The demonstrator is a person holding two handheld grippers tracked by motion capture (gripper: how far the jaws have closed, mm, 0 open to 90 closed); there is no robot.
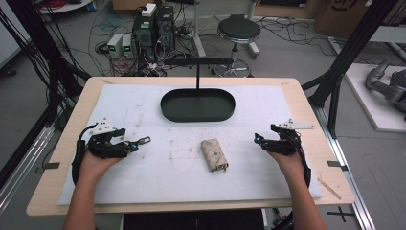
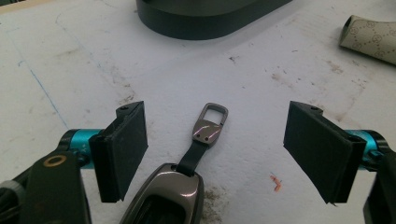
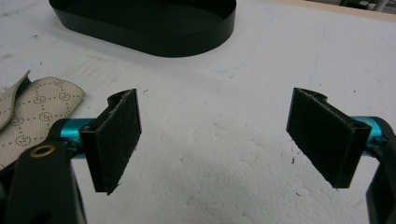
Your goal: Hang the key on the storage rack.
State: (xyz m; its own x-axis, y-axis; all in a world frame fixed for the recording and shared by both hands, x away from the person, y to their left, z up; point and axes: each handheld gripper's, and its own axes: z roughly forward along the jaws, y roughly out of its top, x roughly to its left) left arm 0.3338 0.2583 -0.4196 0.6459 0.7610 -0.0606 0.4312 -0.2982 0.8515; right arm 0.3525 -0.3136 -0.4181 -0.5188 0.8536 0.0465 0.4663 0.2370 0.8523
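key fob lies between the open left gripper pads, untouched.

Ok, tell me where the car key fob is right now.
The key fob lies on the white mat at the table's left side, between the open jaws of the left gripper, its metal clip pointing toward the black oval tray.

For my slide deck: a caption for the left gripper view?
Open left gripper straddling a metal key fob on the white mat.
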